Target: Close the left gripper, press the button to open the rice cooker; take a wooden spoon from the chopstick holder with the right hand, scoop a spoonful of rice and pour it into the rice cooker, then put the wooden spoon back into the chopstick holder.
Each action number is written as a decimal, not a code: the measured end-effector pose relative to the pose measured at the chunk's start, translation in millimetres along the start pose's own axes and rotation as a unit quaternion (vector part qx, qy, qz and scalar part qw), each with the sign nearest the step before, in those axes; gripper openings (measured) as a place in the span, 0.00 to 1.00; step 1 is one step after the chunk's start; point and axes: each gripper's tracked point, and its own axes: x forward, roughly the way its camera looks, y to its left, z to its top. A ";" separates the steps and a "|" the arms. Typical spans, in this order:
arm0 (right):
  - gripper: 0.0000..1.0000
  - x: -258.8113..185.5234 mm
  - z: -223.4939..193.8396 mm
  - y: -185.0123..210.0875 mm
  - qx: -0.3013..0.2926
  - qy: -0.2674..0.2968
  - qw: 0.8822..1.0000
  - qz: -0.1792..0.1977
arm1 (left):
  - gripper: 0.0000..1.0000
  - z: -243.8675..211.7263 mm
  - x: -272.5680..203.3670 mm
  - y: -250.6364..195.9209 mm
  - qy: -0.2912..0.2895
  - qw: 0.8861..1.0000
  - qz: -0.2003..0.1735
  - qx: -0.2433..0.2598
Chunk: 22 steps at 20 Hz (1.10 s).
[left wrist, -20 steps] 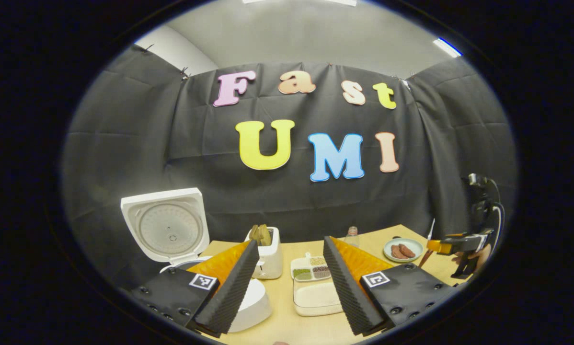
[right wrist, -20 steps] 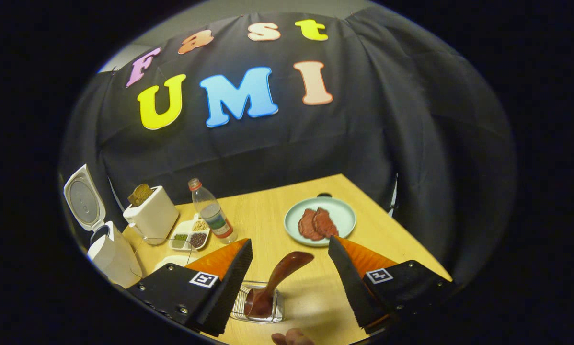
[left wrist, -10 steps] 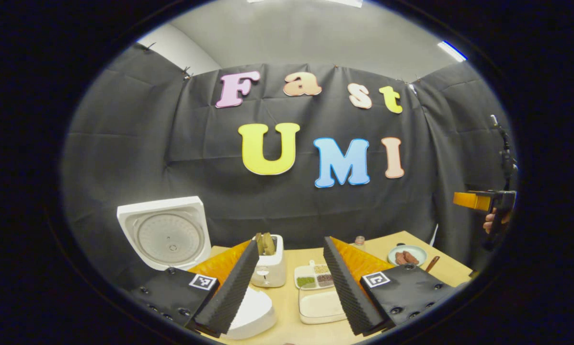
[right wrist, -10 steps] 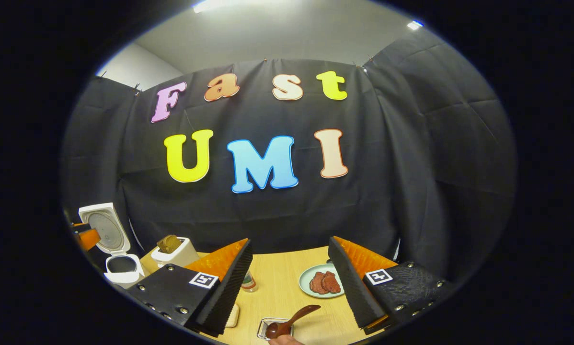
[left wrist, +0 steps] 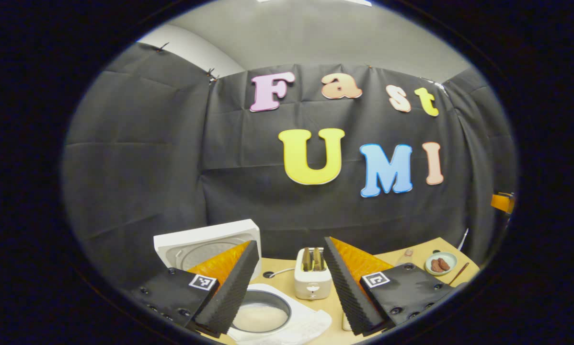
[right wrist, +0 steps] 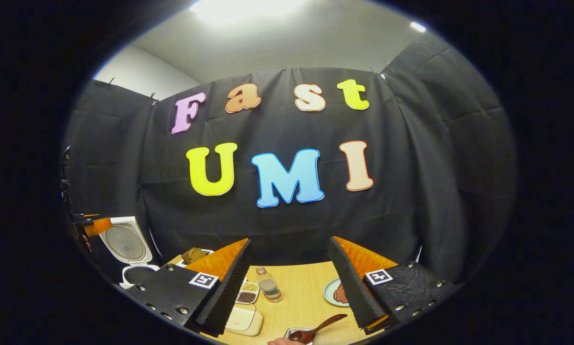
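Wooden spoon [right wrist: 321,327] leans in the wire chopstick holder [right wrist: 294,331] on the tabletop [right wrist: 301,292], below the right hand-held gripper [right wrist: 291,282], fingers spread and empty, while the left hand-held gripper [left wrist: 291,282], likewise spread, hangs above the lid-up rice cooker [left wrist: 263,317]; no legible labels.

Count: one rice cooker [left wrist: 248,297], one toaster [left wrist: 312,280], one bottle [right wrist: 269,284], one plate [right wrist: 331,291], one wooden spoon [right wrist: 318,328], one chopstick holder [right wrist: 297,331], one divided grain tray [right wrist: 247,293], two grippers [left wrist: 287,287] [right wrist: 289,287].
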 end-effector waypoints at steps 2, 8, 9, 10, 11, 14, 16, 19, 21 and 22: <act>0.96 2.3 -2.5 1.4 0.000 0.006 1.000 -0.002 | 0.92 6.1 24.2 26.1 0.004 1.000 0.011 -0.026; 0.96 8.5 -10.7 -7.3 -0.013 0.025 0.999 -0.022 | 0.93 35.1 97.7 130.1 0.000 0.992 0.099 -0.076; 0.96 9.9 -12.0 -10.3 -0.013 0.028 0.999 -0.027 | 0.93 35.3 108.5 145.0 -0.004 0.990 0.111 -0.083; 0.96 10.2 -13.6 -12.9 -0.015 0.032 0.999 -0.032 | 0.94 30.7 118.8 159.4 0.000 0.989 0.125 -0.085; 0.96 10.7 -15.6 -17.5 -0.017 0.036 0.998 -0.038 | 0.92 24.4 127.9 170.1 0.005 0.987 0.133 -0.085; 0.96 11.9 -18.3 -23.0 -0.024 0.042 0.998 -0.047 | 0.93 3.0 158.2 193.6 0.034 0.985 0.150 -0.083; 0.96 12.7 -16.3 -23.1 -0.027 0.042 0.998 -0.046 | 0.93 -8.6 176.6 202.8 0.050 0.983 0.157 -0.087; 0.96 16.4 -14.4 -22.9 -0.041 0.044 0.997 -0.046 | 0.93 -35.6 191.4 219.7 0.085 0.976 0.184 -0.084; 0.96 16.7 -12.4 -20.5 -0.045 0.042 0.997 -0.043 | 0.93 -43.3 194.3 216.1 0.103 0.975 0.189 -0.061; 0.96 16.3 -12.4 -19.3 -0.045 0.043 0.997 -0.043 | 0.92 -42.2 192.4 213.0 0.097 0.975 0.191 -0.059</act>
